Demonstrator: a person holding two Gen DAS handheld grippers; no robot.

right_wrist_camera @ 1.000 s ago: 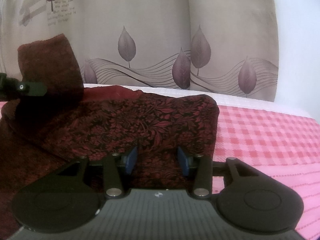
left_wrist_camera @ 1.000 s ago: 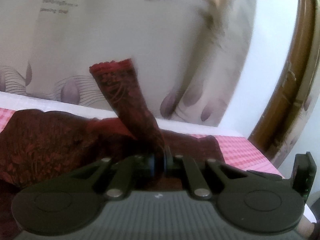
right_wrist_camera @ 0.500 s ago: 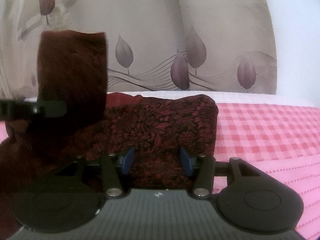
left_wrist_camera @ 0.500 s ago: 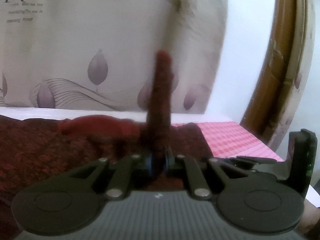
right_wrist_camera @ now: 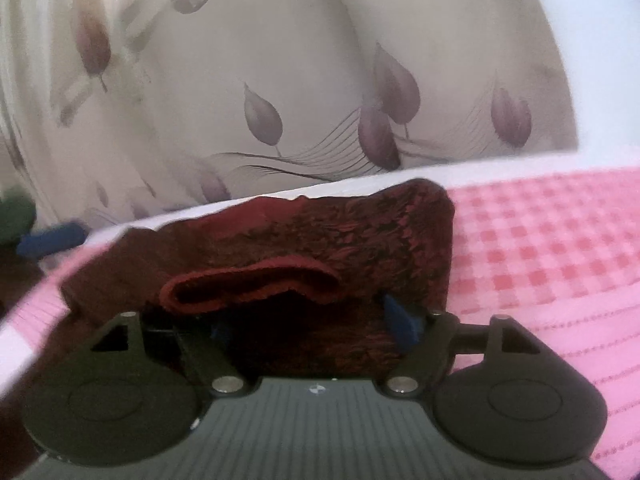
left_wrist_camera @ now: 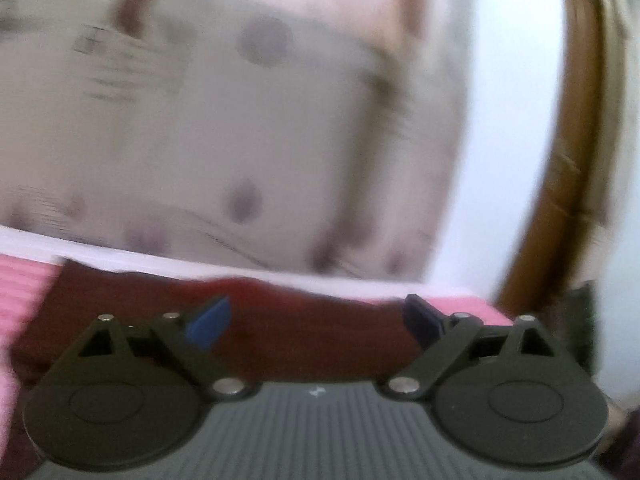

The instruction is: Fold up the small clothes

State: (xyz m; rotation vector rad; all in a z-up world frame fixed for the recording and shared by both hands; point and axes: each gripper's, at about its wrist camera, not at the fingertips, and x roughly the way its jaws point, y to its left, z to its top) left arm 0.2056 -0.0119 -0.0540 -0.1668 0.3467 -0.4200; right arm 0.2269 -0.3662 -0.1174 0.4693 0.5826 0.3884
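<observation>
Release of the fold: the left tongs [left_wrist_camera: 320,320] have just been opening. One second ago and half a second ago their pads were pressed together on a raised strip of the dark red garment [right_wrist_camera: 320,248]; now the pads stand spread wide, with nothing pinched between them. The garment lies flat on the bed [right_wrist_camera: 540,240] directly ahead of and below the left tongs. The left wrist view is heavily blurred, so fine detail of the cloth edge there cannot be read.

The right tongs [right_wrist_camera: 316,324] have also just been opening. Their pads are spread, one to either side of the near part of the garment, and they do not press on it. The left pad of this pair is partly hidden in shadow.

Resulting cloth state: the strip that stood upright earlier now lies across the garment just ahead of the right tongs, as a rolled red hem [right_wrist_camera: 252,284] on top of the patterned layer. The garment sits on the pink checked cover, with the leaf-print curtain [right_wrist_camera: 320,80] well beyond it.

Assessment: one fold appears to have been laid and let go. The hem is curled rather than flat, so the layer probably needs smoothing or regripping before any further fold. Neither pair of tongs currently controls the cloth.
</observation>
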